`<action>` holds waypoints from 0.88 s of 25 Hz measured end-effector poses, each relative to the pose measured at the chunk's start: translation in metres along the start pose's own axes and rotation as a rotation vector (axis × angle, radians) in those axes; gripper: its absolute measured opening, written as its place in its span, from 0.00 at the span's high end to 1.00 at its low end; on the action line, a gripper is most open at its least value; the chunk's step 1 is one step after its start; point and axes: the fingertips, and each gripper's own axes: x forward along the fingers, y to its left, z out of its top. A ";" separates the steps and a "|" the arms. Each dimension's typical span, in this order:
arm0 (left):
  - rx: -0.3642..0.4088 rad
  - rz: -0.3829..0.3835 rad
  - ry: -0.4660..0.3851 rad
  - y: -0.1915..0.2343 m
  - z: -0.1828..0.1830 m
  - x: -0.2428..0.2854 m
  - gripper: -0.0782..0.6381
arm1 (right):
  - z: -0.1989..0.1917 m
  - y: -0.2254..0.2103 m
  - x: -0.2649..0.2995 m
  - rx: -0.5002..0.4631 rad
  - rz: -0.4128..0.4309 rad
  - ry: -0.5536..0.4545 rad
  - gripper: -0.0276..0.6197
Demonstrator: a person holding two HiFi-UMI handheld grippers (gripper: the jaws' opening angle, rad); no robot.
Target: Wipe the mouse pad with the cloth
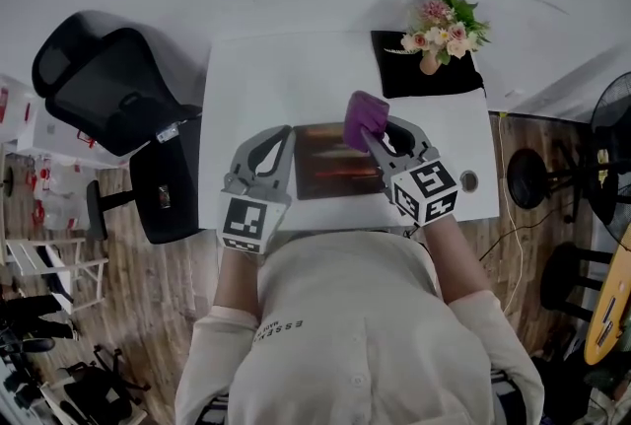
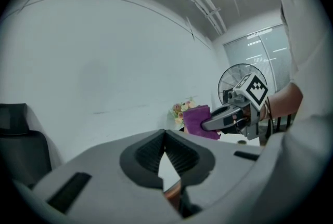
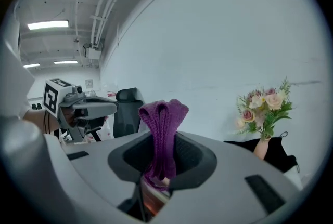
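White rectangular table (image 1: pixel 296 68) mid-frame, dark brownish rectangular mouse pad (image 1: pixel 330 167) near its lower edge, left gripper (image 1: pixel 283 139) pinched together on nothing at the pad's left, right gripper (image 1: pixel 373 135) clamping the folded purple cloth (image 1: pixel 364 115) over its upper-right corner.

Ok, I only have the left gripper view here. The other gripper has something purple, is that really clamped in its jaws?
Observer: Yes. In the right gripper view, the right gripper is shut on the folded purple cloth, which sticks out past the jaws.
Operator: And where's the mouse pad? I can't place it.
Observer: In the head view, the mouse pad lies flat on the white table, between the left gripper and the right one.
Operator: Is the cloth over it?
Observer: It's above the pad's far right corner; I can't tell if it touches.
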 end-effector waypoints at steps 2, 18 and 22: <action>-0.005 0.002 -0.008 0.008 0.001 -0.002 0.89 | 0.011 0.002 0.001 0.009 -0.004 -0.025 0.80; -0.076 -0.022 -0.017 0.028 -0.009 -0.003 0.89 | 0.007 0.004 0.006 -0.076 -0.098 -0.017 0.82; -0.078 -0.032 -0.016 0.024 -0.010 0.000 0.89 | 0.008 0.002 0.002 -0.079 -0.117 -0.029 0.82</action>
